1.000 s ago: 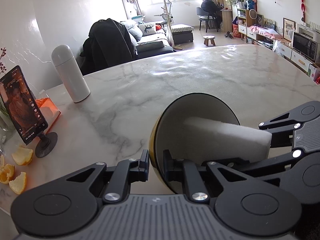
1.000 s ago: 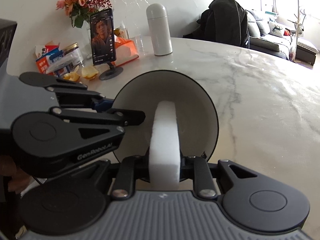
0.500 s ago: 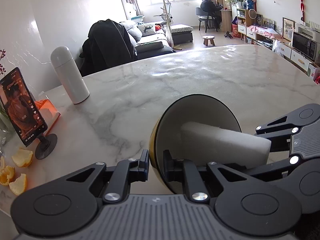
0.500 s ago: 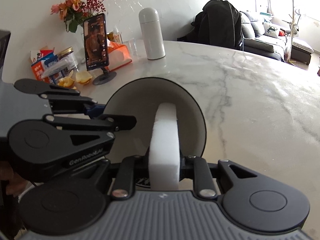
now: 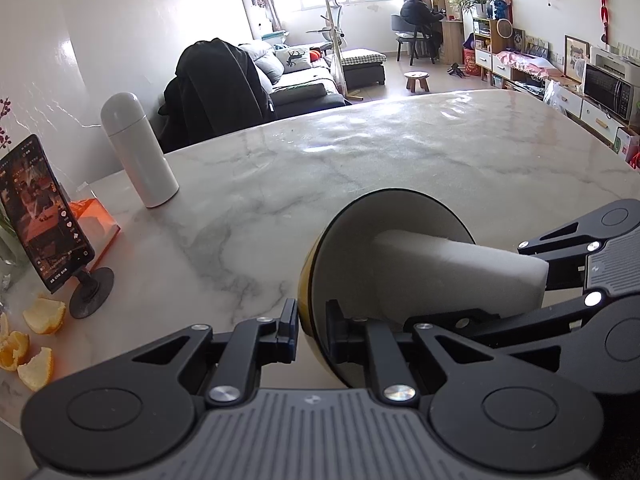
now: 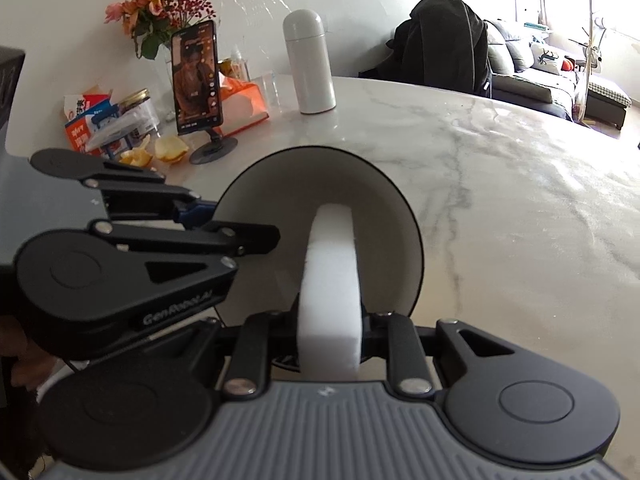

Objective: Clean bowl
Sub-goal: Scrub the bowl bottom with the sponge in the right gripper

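Looks like I'm mid-scrub: my left claw (image 5: 311, 332) is clamped on the rim of the bowl (image 5: 352, 248), tipped on its side above the tabletop (image 5: 360, 152), my right claw (image 6: 330, 330) squeezes the sponge (image 6: 330, 276) against the inside, so wiping's underway, not finished.

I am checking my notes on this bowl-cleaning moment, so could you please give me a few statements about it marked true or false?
1. The left tongs grip the bowl by its rim. True.
2. The right tongs hold a green cloth. False: they hold a white sponge.
3. The sponge reaches inside the bowl. True.
4. The white bottle lies on its side. False: it stands upright on the marble table.
5. Orange peels lie near the phone stand. True.
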